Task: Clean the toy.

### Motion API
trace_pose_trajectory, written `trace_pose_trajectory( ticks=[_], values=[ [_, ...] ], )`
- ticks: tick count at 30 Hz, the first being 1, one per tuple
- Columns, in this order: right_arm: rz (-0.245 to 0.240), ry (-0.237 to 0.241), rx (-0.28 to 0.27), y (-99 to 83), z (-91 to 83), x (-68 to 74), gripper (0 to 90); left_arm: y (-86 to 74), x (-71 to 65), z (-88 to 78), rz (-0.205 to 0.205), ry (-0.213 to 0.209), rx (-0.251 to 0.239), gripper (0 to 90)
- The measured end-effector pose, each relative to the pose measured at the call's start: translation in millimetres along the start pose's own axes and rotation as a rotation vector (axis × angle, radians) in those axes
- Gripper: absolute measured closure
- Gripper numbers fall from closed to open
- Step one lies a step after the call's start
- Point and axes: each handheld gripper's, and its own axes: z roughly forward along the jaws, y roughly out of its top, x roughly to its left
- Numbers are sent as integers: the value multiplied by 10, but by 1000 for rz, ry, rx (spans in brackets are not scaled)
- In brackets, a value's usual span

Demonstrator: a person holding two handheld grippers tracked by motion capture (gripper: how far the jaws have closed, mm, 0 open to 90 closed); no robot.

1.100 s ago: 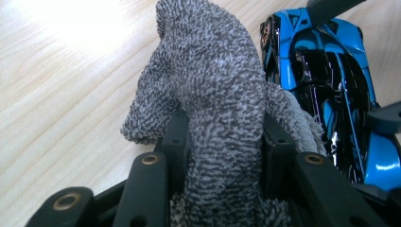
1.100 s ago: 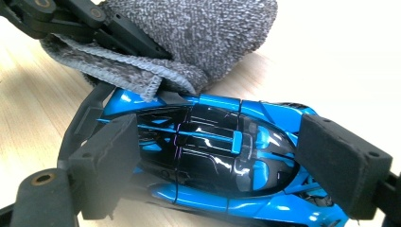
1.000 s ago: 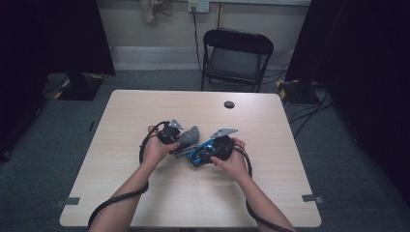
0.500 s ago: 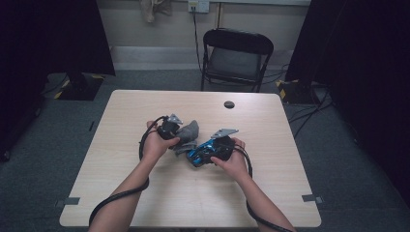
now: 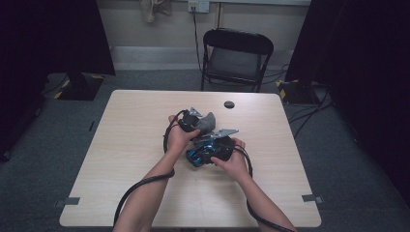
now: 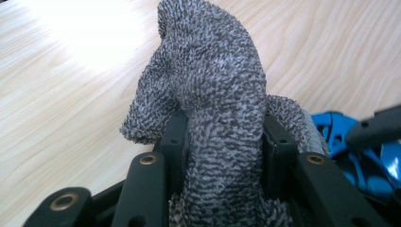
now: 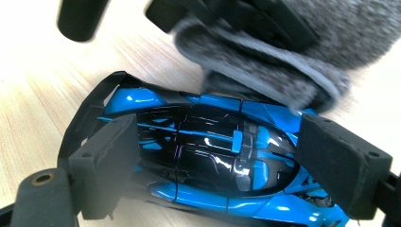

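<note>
We've got the left tongs point(image 6: 217, 156) clamped on a grey knitted sock point(image 6: 213, 94), and the right tongs point(image 7: 227, 165) squeezing a blue and black toy car point(image 7: 208, 156) lengthwise, both near the middle of the table point(image 5: 125, 145), sock touching the car.

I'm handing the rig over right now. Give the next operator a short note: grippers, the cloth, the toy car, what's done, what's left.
Left gripper: shut on the grey cloth, bunched upright between its jaws.
Right gripper: jaws around the blue toy car, pads at both ends, car low over the table.
Cloth sits just beside the car's upper side.
Done: both things gripped.
Left, likely: wipe the car with the cloth while the right gripper keeps it steady.
</note>
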Motion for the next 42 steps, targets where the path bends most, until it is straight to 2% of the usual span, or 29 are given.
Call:
trace_pose_trajectory(
  ticks=[1, 2, 3, 4, 9, 15, 27, 39, 42],
  values=[
    [0, 0, -2, -2, 0, -1, 142, -9, -16, 28, -2, -3, -3, 613],
    [0, 0, -3, -4, 0, 0, 142, -20, -25, 45, -2, -20, 18, 614],
    [0, -1, -4, -5, 0, 2, 142, -35, -39, 56, 0, -25, 36, 618],
    [1, -1, -4, -5, 0, 2, 142, -51, -47, 57, 10, -21, 33, 619],
    [1, 0, -5, -8, -1, 2, 142, -97, -31, -62, 19, -24, 58, 622],
    [1, 0, -6, -7, 0, 0, 142, -240, 16, -257, 31, -38, 88, 622],
    [2, -1, -3, -4, 0, 4, 142, -508, 56, -546, 32, -46, 84, 623],
    [0, 0, 6, 8, 1, 1, 141, -663, 95, -759, 24, -41, 90, 622],
    [0, 0, 7, 8, 0, 0, 141, -676, 90, -810, 32, -41, 87, 622]
  ],
)
